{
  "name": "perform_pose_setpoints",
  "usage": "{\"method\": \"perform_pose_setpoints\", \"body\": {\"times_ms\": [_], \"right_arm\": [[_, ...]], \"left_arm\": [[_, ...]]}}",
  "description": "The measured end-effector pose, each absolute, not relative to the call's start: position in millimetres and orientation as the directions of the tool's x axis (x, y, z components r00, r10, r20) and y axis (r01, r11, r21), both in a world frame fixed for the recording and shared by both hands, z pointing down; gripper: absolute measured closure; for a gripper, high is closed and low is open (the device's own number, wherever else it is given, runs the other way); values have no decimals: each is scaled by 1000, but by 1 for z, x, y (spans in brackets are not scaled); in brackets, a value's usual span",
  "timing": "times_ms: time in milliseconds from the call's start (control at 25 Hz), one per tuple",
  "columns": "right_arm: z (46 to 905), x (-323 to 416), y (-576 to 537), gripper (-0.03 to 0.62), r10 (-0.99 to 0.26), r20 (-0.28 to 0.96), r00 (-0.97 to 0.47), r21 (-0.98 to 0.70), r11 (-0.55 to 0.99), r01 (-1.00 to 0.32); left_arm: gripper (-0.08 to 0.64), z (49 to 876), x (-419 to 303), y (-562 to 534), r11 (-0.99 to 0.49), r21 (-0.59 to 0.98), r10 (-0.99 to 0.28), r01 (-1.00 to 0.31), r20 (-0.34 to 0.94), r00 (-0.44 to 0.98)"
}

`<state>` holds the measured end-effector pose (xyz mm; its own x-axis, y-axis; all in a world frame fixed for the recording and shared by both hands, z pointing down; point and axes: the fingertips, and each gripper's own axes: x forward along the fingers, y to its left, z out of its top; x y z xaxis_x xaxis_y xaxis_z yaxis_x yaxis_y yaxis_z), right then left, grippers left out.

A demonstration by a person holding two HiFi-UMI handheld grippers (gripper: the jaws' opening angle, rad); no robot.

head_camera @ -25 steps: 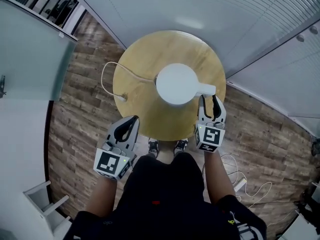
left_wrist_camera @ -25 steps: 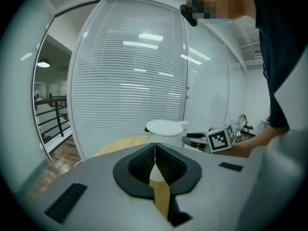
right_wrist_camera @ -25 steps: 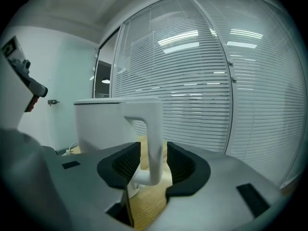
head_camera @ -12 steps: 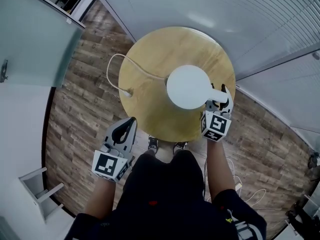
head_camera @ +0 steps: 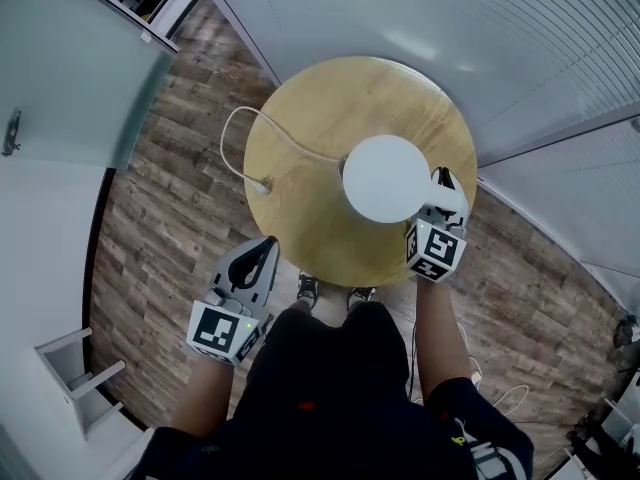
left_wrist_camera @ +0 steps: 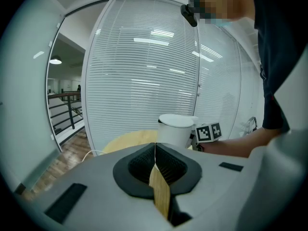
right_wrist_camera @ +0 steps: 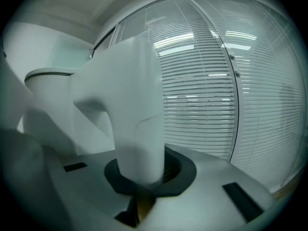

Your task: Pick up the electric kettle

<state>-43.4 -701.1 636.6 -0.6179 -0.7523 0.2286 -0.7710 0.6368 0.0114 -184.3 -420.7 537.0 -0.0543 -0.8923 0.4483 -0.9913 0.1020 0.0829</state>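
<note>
On round table, toward its right edge: kettle, white, upright, lid down. Handle turned to the right. Cord running left from the body, looping out past the table rim and back, with its end apparently lying loose on the wood.

Grasping step in hand, by the look of it. No sign yet of lift: body level and seated on the tabletop. Next, probably: firm up the hold, then raise straight and steady, keeping the body from swinging under the handle and minding the trailing cord.

Right gripper at the handle, jaws closing, now nearly together, with the handle filling the space between the pads and seemingly pinched on both sides. Left gripper low and off the table's near edge, over plank floor, well apart from the kettle, pads pressed together on nothing.
</note>
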Motion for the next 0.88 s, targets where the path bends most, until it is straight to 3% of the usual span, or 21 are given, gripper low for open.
{"method": "perform_pose_setpoints", "body": {"times_ms": [480,880], "right_arm": [[619,-49,-710,548,-762,305,-571,-28,592,-806],[554,-45,-701,548,-756,279,-591,3,616,-787]], "left_arm": [[537,530,-195,-406,140,82,-892,-987,443,-90],[537,500,-198,-404,124,73,-922,-990,378,-88]]}}
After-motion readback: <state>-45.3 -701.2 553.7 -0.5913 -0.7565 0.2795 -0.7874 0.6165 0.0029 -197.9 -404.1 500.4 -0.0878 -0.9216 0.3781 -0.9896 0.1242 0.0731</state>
